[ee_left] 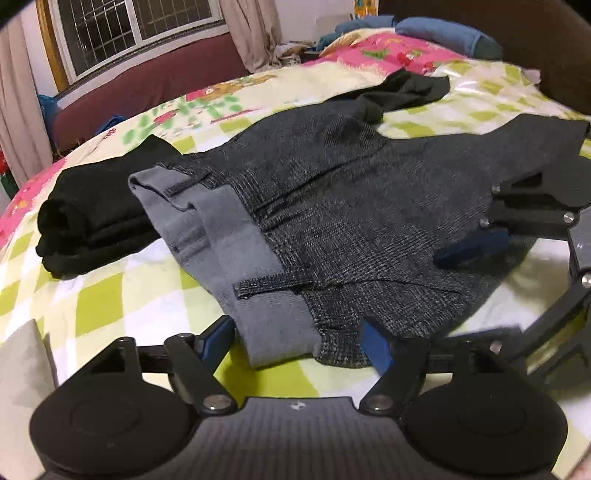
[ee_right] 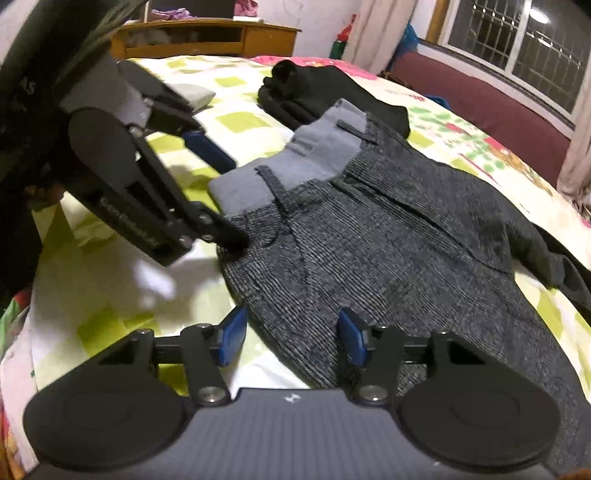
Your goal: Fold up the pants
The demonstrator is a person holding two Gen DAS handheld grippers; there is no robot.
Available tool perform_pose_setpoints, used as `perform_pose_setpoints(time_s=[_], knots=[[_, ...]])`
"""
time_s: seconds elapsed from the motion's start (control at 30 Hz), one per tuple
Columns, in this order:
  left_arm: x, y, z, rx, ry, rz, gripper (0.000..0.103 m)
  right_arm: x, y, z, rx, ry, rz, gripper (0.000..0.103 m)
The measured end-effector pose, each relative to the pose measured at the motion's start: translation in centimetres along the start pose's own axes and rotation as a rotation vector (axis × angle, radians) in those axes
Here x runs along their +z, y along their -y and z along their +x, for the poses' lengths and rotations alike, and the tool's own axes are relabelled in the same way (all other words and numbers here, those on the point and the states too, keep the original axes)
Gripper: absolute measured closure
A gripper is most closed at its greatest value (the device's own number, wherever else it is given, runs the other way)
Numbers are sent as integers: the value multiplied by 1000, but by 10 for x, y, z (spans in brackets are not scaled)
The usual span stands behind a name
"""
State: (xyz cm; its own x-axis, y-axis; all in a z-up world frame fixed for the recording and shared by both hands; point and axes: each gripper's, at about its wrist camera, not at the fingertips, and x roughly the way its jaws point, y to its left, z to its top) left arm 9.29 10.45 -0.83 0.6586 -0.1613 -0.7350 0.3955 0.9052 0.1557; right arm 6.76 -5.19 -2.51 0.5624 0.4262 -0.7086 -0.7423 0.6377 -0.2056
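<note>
Dark grey plaid pants (ee_left: 351, 206) lie flat on the bed, the lighter grey inside of the waistband (ee_left: 236, 236) turned out toward me. My left gripper (ee_left: 295, 343) stands open astride the near waistband corner, one blue pad clear of the cloth on the left, the other at the fabric's edge. In the right wrist view the left gripper (ee_right: 229, 199) comes in from the left over the same corner of the pants (ee_right: 388, 240). My right gripper (ee_right: 291, 338) is open, with the pants' side edge lying between its blue pads; it shows in the left wrist view as the right gripper (ee_left: 476, 221).
A folded black garment (ee_left: 92, 221) lies beside the waistband, and another black cloth (ee_left: 406, 88) at the pants' far end. The green-checked bedsheet (ee_left: 110, 295) covers the bed. Blue pillows (ee_left: 436, 33), a maroon sofa (ee_right: 480, 96) under the window and a wooden shelf (ee_right: 207, 37) border it.
</note>
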Motion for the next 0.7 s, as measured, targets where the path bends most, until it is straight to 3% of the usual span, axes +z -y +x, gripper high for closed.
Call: perform_pose_setpoints(time_s=[0.07, 0.13, 0.27, 0.33, 0.43, 0.7], knots=[[1, -1, 14, 1, -14, -23, 15, 5, 0, 12, -7, 7, 8, 35], [3, -5, 13, -4, -20, -53, 22, 9, 4, 17, 1, -10, 60, 39], [-4, -14, -3, -40, -19, -104, 31, 15, -6, 10, 20, -28, 100, 62], [-9, -18, -12, -46, -19, -130, 33, 19, -17, 8, 80, -40, 114, 83], [-17, -21, -23, -24, -29, -136, 34, 26, -33, 10, 89, -51, 96, 84], [-33, -39, -51, 89, -90, -138, 37, 47, -65, 14, 232, -29, 172, 84]])
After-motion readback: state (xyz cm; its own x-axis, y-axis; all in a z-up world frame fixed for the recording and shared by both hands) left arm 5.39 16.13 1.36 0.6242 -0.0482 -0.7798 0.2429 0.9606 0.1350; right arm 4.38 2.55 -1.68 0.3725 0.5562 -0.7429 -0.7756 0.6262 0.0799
